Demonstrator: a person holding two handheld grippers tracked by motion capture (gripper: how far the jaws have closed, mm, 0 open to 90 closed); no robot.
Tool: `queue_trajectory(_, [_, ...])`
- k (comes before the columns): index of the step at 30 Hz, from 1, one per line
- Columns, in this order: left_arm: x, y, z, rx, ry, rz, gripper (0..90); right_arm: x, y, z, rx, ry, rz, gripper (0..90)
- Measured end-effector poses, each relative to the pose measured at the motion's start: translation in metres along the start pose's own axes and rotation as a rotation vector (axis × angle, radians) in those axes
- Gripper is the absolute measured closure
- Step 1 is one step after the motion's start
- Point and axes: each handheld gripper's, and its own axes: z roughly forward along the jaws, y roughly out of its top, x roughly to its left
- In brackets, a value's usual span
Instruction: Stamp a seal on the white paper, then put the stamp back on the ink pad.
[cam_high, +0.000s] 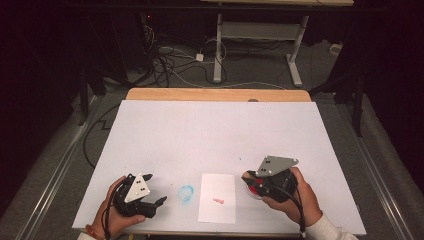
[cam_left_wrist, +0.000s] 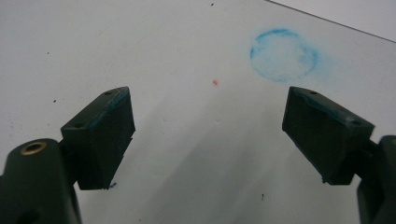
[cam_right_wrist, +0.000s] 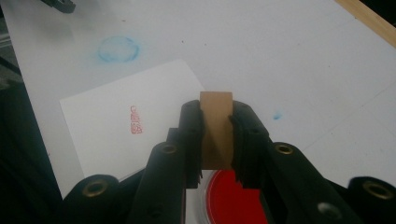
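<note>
Right hand-held gripper (cam_right_wrist: 217, 135) pinches a tan wooden stamp block (cam_right_wrist: 216, 126), jaws pressed on both its sides, block upright between them. In the high view this right hand-held gripper (cam_high: 254, 186) sits at about 4 o'clock on the counter (cam_high: 215, 130), held by the person's right hand (cam_high: 295, 197). Directly under the block, a round red ink pad (cam_right_wrist: 233, 198) in a clear dish; whether the block's underside touches the ink cannot be told. In the high view the red ink pad (cam_high: 255, 190) lies just at 3 o'clock of the white paper sheet (cam_high: 217, 197).

The sheet lies near the counter's 6 o'clock edge and carries a small red stamp mark (cam_high: 218, 201), readable in the right gripper view as a red print (cam_right_wrist: 136, 119) on the sheet (cam_right_wrist: 112, 135).

Left hand-held gripper (cam_left_wrist: 208, 135) has jaws spread wide, nothing between them, bluish smears on the pads. It hovers low over the bare counter at about 7 o'clock, in the left hand (cam_high: 117, 212). A faint blue ring stain (cam_left_wrist: 282, 56) lies ahead of it; in the high view the ring (cam_high: 186, 193) sits between the left hand-held gripper (cam_high: 155, 205) and the sheet.
</note>
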Motion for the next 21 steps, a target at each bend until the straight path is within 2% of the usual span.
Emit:
queue_trajectory(7, [0.0, 0.001, 0.001, -0.005, 0.001, -0.003, 16.2, -0.004, -0.003, -0.004, 0.007, -0.014, 0.015, 76.4])
queue_trajectory(12, [0.0, -0.002, 0.0, 0.008, 0.001, -0.005, 16.2, -0.008, -0.007, -0.001, 0.033, -0.024, 0.017, 76.3])
queue_trajectory(18, [-0.002, 0.0, -0.001, 0.002, 0.007, 0.003, 16.2, -0.012, -0.016, 0.004, 0.072, -0.04, 0.017, 76.3])
queue_trajectory(21, [-0.002, 0.002, 0.001, 0.007, 0.003, 0.012, 16.2, -0.015, -0.021, 0.006, 0.09, -0.051, 0.035, 76.4])
